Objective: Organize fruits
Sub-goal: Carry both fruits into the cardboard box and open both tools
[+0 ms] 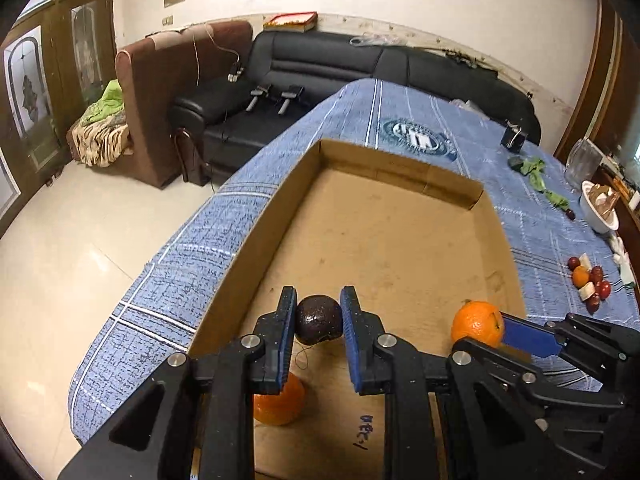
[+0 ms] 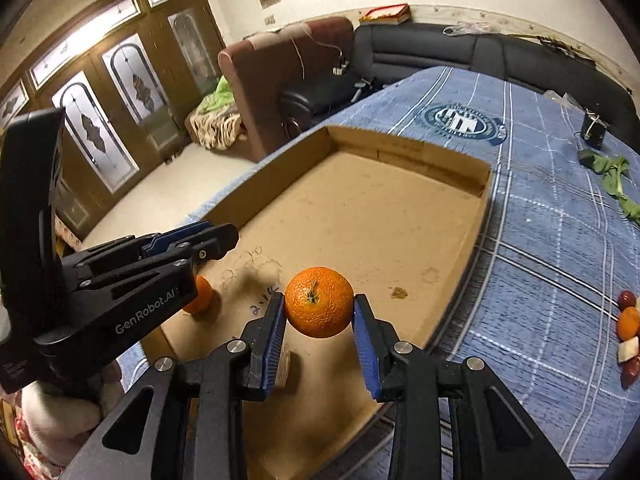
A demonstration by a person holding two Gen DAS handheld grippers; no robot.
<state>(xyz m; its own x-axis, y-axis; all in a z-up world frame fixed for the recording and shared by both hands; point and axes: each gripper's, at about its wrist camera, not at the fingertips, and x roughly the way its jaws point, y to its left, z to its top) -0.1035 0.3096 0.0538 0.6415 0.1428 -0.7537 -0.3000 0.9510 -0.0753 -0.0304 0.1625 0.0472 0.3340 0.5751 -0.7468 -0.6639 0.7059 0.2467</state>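
My left gripper (image 1: 319,312) is shut on a dark round fruit (image 1: 319,319), held above the near end of a shallow cardboard box (image 1: 256,232). My right gripper (image 2: 319,314) is shut on an orange (image 2: 319,302) over the same box (image 2: 486,184); that orange (image 1: 477,324) and the right gripper (image 1: 500,330) also show at the right of the left wrist view. Another orange (image 1: 280,404) lies on the box floor under my left fingers, seen too as an orange (image 2: 202,294) behind the left gripper (image 2: 216,240) in the right wrist view.
The box sits on a table under a blue checked cloth (image 1: 168,264). A small pile of red and orange fruit (image 1: 590,284) lies on the cloth to the right, with green leaves (image 1: 536,172) and a white bowl (image 1: 598,210) farther back. Sofas (image 1: 304,68) stand beyond the table.
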